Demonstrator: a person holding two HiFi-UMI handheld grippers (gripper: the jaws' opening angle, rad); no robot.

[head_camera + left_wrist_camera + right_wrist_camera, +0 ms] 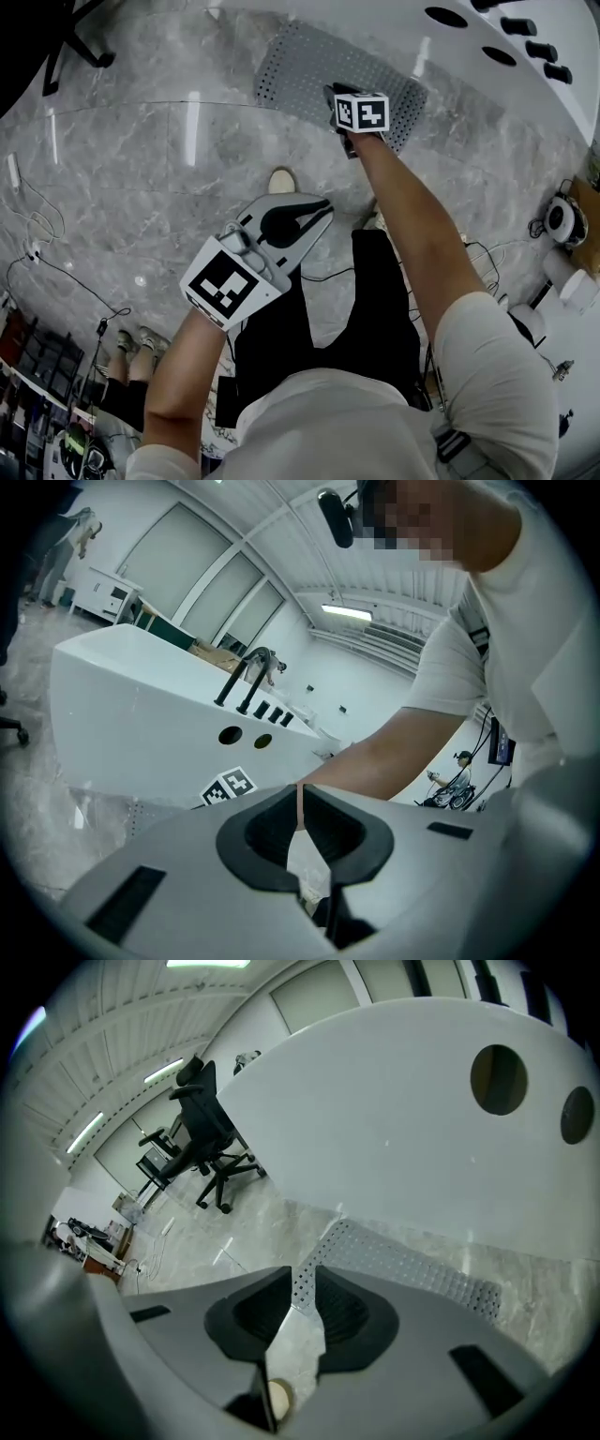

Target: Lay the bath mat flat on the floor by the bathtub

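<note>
The grey perforated bath mat (309, 66) lies flat on the marble floor, alongside the white bathtub (469, 42). My right gripper (336, 94) hovers over the mat's near edge at arm's length. In the right gripper view a clear gap shows between its jaws (302, 1283), open, with nothing in them; the mat (403, 1260) lies on the floor beyond, under the tub wall (403, 1119). My left gripper (323, 204) is held up near my body, away from the mat. Its jaws (300, 808) stand shut and empty, pointing toward the tub (141, 714).
A black office chair (211, 1138) stands on the floor to the left, with its base showing (80, 37). Cables (37, 234) trail along the left floor. My shoe (281, 180) is just short of the mat. A black faucet (248, 672) rises from the tub rim. Equipment (562, 220) sits at the right.
</note>
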